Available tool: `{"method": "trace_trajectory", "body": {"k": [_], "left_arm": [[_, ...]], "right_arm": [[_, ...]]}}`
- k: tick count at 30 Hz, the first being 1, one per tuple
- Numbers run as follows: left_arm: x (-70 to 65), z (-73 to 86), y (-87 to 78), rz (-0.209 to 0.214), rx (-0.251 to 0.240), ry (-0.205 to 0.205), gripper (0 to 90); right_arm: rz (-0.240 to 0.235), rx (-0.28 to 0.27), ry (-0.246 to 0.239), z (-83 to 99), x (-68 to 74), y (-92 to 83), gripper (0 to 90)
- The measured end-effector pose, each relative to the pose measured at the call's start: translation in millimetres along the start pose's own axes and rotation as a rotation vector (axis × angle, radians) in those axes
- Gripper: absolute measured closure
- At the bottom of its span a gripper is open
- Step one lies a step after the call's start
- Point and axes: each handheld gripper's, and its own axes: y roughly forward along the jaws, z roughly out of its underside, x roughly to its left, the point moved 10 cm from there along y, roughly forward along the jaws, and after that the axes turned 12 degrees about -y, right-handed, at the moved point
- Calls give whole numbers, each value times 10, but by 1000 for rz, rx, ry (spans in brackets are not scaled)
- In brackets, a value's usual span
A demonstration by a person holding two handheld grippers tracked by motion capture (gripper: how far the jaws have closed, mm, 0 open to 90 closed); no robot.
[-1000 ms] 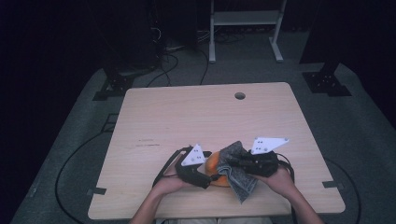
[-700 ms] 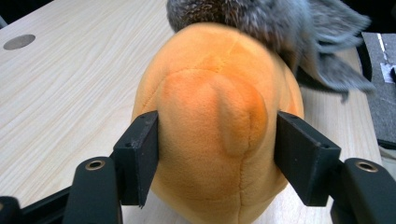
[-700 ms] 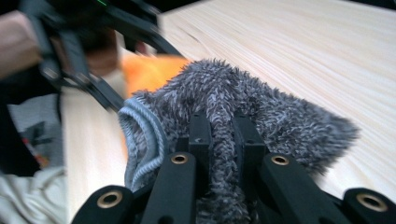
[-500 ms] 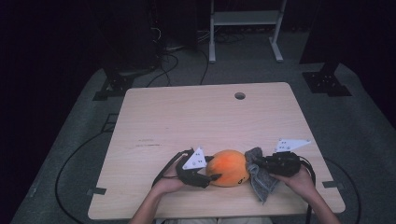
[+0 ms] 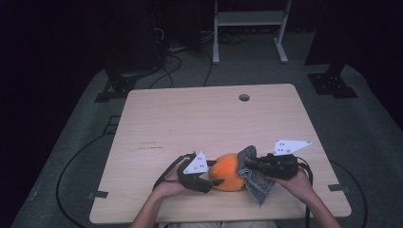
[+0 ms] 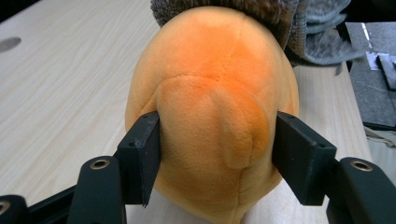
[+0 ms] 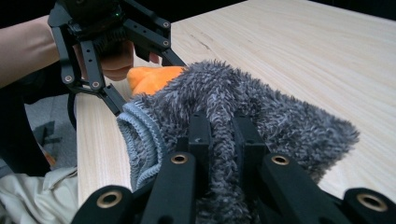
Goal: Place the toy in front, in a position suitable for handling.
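An orange plush toy (image 5: 229,170) lies near the table's front edge. My left gripper (image 5: 212,176) has just been closing on it. In the left gripper view both pads press into the plush toy (image 6: 210,93) from its sides, with the gripper (image 6: 215,154) shut on it. A fuzzy grey cloth (image 5: 256,183) hangs against the toy's right side, pinched by my right gripper (image 5: 251,164). In the right gripper view the cloth (image 7: 280,116) is bunched between the shut jaws of that gripper (image 7: 219,135), and beyond it are the toy (image 7: 149,77) and the left gripper (image 7: 116,98).
The light wooden table (image 5: 190,123) has a round cable hole (image 5: 244,97) near its far edge. Cables (image 5: 71,171) trail over the dark floor on the left. A white metal stand (image 5: 249,28) rises behind the table.
A second ago the grey cloth lay over the plush toy. It now hangs off to the right and the orange top is bare. The right gripper moved right with it. The left jaws closed on the toy.
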Motion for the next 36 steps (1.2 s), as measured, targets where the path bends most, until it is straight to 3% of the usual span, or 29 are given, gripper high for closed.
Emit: {"method": "trace_trajectory", "body": {"k": [3, 6, 8, 9, 10, 11, 12, 14, 17, 18, 19, 20, 21, 22, 23, 25, 27, 30, 31, 36], "left_arm": [[10, 8, -11, 4, 0, -5, 369], [10, 4, -6, 4, -2, -8, 368], [63, -8, 9, -15, 3, -62, 314], [63, -8, 9, -15, 3, -62, 235], [112, 9, 48, -9, 37, -168, 174], [112, 9, 48, -9, 37, -168, 172], [103, 3, 56, 21, 29, -191, 200], [74, -35, 42, 16, 5, -145, 278], [3, -75, 44, 2, -11, -60, 339], [3, -75, 44, 2, -11, -60, 347], [-56, -99, 55, -5, -18, -2, 352], [-76, -105, 58, -12, -15, 23, 353], [-76, -105, 58, -12, -15, 23, 353], [-95, -108, 56, -18, -9, 54, 353], [-128, -105, 51, -24, -1, 93, 353], [-154, -77, 41, -26, 14, 131, 352], [-145, -27, 32, -18, 26, 133, 353], [-98, 10, 25, -7, 18, 94, 368], [-81, 21, 21, -3, 19, 77, 378], [-69, 54, 9, -3, 41, 62, 377]], "right_arm": [[-21, -26, 55, 77, -33, -3, 795], [1, 3, 90, 241, -110, -65, 796], [22, 32, 108, 359, -149, -98, 796], [22, 32, 108, 359, -149, -98, 796], [17, 40, 117, 426, -134, -115, 796], [17, 40, 117, 426, -134, -115, 796], [18, 53, 106, 431, -118, -143, 795], [29, 57, 88, 390, -112, -174, 795], [37, 4, 48, 158, -69, -232, 795], [32, -8, 27, 54, -31, -228, 795], [8, -11, -1, -76, 44, -198, 795], [6, -10, -24, -155, 83, -169, 795], [4, -5, -58, -252, 133, -115, 795], [4, -5, -58, -252, 133, -115, 795], [-25, 21, -103, -414, 261, 50, 795], [-55, 57, -126, -484, 355, 210, 795], [-65, 101, -124, -471, 365, 320, 796], [-64, 108, -96, -438, 294, 341, 798], [-44, 106, -64, -386, 205, 306, 798], [6, 92, -19, -229, 33, 145, 798]]}}
